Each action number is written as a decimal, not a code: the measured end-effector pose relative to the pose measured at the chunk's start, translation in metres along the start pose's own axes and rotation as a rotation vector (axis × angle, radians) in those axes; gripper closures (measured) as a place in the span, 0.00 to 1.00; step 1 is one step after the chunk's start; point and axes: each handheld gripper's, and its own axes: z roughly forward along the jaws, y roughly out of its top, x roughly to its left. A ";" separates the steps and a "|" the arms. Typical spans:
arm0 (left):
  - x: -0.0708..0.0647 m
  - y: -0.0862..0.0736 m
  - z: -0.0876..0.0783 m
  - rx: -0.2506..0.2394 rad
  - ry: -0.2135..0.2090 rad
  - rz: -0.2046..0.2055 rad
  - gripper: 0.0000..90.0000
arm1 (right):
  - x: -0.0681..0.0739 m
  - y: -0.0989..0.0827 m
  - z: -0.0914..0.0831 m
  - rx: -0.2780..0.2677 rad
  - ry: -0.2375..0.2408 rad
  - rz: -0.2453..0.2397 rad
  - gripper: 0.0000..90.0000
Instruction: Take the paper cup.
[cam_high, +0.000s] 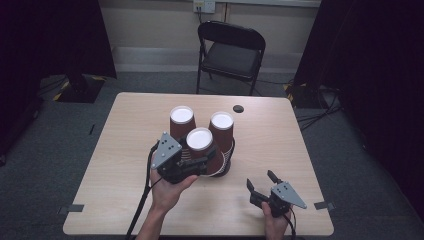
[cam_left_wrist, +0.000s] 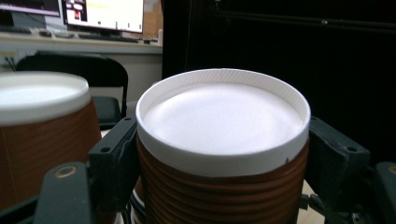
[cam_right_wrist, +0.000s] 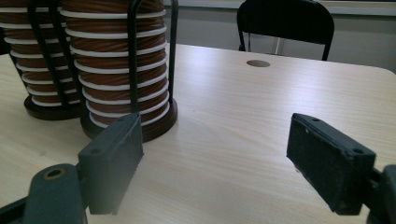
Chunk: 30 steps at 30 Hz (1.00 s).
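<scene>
Left gripper (cam_high: 192, 167) is clamped tight around the nearest cup stack (cam_high: 200, 145), jaws pinching its ribbed brown sides just under the white end, so the stack sits upright right between the pads, long axis vertical, over the near middle of the table (cam_high: 130, 150). Right gripper (cam_high: 262, 185) is gaping open with nothing in it, low to the stack's right and clearly farther off. Count-wise: three brown stacks in black wire holders, two grippers, one folding chair (cam_high: 230, 52) way at the back.

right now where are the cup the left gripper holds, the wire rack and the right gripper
brown cup (cam_left_wrist: 223, 198) left gripper view, ribbed side wall
wire rack (cam_right_wrist: 132, 56) right gripper view, upright black bar
right gripper (cam_high: 264, 182) high view, midway between fingertips
</scene>
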 end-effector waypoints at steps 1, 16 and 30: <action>0.000 -0.003 0.000 0.012 -0.002 -0.001 0.25 | 0.000 0.000 0.000 0.008 0.007 -0.004 0.19; 0.013 -0.054 0.005 0.082 -0.024 -0.158 0.25 | 0.011 0.002 0.006 0.056 0.122 -0.044 0.19; 0.016 -0.078 -0.007 0.040 -0.030 -0.255 0.25 | 0.044 0.003 0.008 0.031 0.274 -0.076 0.32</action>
